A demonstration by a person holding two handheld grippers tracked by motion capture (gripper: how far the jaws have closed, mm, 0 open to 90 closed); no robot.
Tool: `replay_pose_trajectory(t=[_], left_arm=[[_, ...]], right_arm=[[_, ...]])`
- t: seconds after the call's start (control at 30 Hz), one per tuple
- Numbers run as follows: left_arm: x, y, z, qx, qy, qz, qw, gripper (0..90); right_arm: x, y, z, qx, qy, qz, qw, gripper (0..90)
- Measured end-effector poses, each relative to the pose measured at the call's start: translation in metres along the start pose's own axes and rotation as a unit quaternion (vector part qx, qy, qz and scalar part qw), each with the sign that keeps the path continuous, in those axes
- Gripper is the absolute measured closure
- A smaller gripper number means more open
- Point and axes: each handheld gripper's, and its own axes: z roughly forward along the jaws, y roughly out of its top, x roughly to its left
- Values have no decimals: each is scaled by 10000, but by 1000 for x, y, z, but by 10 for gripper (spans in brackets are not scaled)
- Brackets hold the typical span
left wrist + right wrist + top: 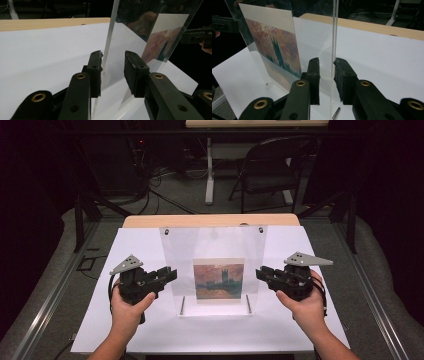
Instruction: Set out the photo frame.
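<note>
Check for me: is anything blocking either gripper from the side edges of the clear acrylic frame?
Nothing visible does. The left gripper and right gripper each already straddle an edge of the acrylic frame, jaws open around it, pads apart from the panel.

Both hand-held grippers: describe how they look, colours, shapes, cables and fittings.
The left gripper and right gripper are matt black, blocky tools, each topped by a grey three-cornered plate with small dark holes. A black cable loops from each gripper body near the hand. In the gripper views, each has two thick black jaws with flat rectangular pads, on black link arms with brass-coloured ringed holes. The person's forearms are bare, without sleeves.
</note>
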Motion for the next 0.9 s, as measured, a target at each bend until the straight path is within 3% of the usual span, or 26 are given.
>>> replay_pose_trajectory(t=[0.27, 0.37, 0.57, 0.7, 0.83, 0.9], left_arm=[[1, -6, -3, 89, 147, 44, 9998, 675], [4, -12, -7, 68, 339, 76, 9994, 668], [16, -27, -13, -46, 473, -56, 9989, 637], [27, -40, -12, -108, 692, -137, 9975, 589], [42, -58, -6, -89, 1036, -189, 9944, 531], [49, -65, -3, -65, 1173, -192, 9929, 510]], right_arm=[[0, -7, -2, 1, 13, -11, 10000, 728], [-2, -12, -4, 18, -101, -37, 9999, 713], [-10, -28, -8, -56, -349, 27, 9994, 686], [-18, -42, -8, -69, -551, 31, 9985, 653], [-27, -60, 0, 44, -703, 61, 9975, 609], [-30, -69, 5, 88, -811, -72, 9966, 574]])
